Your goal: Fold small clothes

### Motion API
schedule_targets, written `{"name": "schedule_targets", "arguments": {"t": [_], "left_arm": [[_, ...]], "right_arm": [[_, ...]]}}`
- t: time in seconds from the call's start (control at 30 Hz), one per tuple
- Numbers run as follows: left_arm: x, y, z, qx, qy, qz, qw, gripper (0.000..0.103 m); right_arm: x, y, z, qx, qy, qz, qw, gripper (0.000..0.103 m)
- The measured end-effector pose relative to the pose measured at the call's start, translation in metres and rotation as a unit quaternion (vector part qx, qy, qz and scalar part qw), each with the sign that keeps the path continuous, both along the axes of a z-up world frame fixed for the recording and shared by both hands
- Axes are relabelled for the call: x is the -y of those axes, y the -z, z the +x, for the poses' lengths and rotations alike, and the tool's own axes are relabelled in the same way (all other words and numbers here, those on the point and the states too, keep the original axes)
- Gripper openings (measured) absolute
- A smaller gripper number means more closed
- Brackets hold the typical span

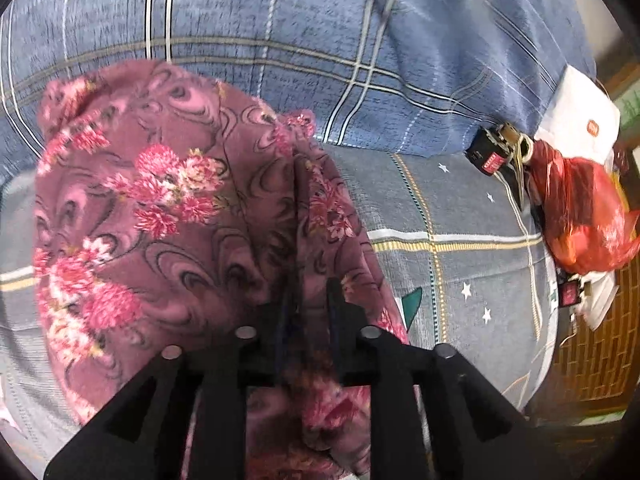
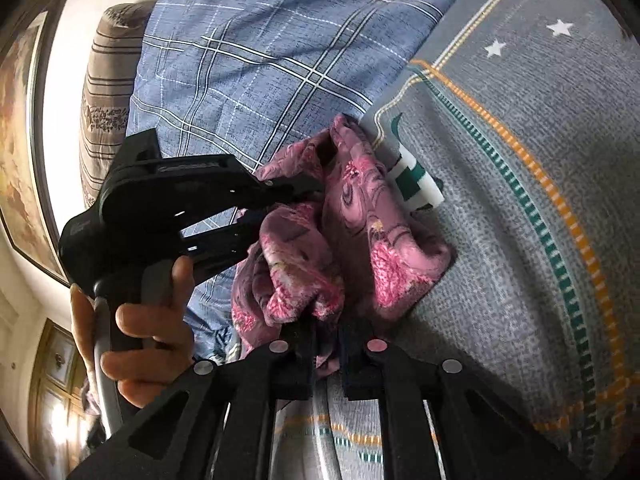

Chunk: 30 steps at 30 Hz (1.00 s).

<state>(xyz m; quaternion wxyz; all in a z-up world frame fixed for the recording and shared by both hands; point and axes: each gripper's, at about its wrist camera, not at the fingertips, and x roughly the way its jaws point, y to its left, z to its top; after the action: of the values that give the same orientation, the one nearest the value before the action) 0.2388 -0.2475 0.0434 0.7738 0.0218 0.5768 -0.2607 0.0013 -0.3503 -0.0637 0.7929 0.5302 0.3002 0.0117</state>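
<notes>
Left gripper (image 1: 310,300): matte black plastic, two flat fingers on angular linkage arms with triangular cut-outs and round silver pins at the joints. Right gripper (image 2: 326,336): same build. Hand (image 2: 136,344): bare, around a grey trigger lever.

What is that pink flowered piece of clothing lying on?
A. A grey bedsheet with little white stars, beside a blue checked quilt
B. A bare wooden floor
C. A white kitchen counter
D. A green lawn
A: the pink flowered garment lies on the grey star-printed bedsheet, with the blue checked quilt bunched up just behind it; the right wrist view shows the same.
</notes>
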Motion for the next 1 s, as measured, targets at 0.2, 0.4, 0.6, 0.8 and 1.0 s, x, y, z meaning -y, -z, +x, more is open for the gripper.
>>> {"name": "schedule_targets", "arguments": {"t": [0.2,0.4,0.6,0.8,1.0], "left_arm": [[-0.016,-0.026,-0.012,0.05,-0.005,-0.001,0.9987,0.045],[-0.041,-0.039,-0.01,0.09,-0.02,0.021,0.9955,0.053],[-0.105,-0.03,0.023,0.071,-0.081,0.004,0.9942,0.059],[-0.166,0.012,0.062,-0.024,-0.147,-0.045,0.9878,0.059],[-0.166,0.018,0.065,-0.033,-0.131,-0.069,0.9885,0.059]], "right_arm": [[0.025,-0.015,-0.021,-0.011,0.024,-0.022,0.999,0.021],[0.052,-0.045,-0.004,-0.02,0.053,-0.069,0.996,0.028],[0.061,-0.063,0.059,-0.044,0.014,-0.116,0.992,0.042],[0.055,-0.049,0.137,-0.067,-0.043,-0.12,0.99,0.046],[0.032,-0.016,0.199,-0.115,-0.107,-0.119,0.98,0.046]]}}
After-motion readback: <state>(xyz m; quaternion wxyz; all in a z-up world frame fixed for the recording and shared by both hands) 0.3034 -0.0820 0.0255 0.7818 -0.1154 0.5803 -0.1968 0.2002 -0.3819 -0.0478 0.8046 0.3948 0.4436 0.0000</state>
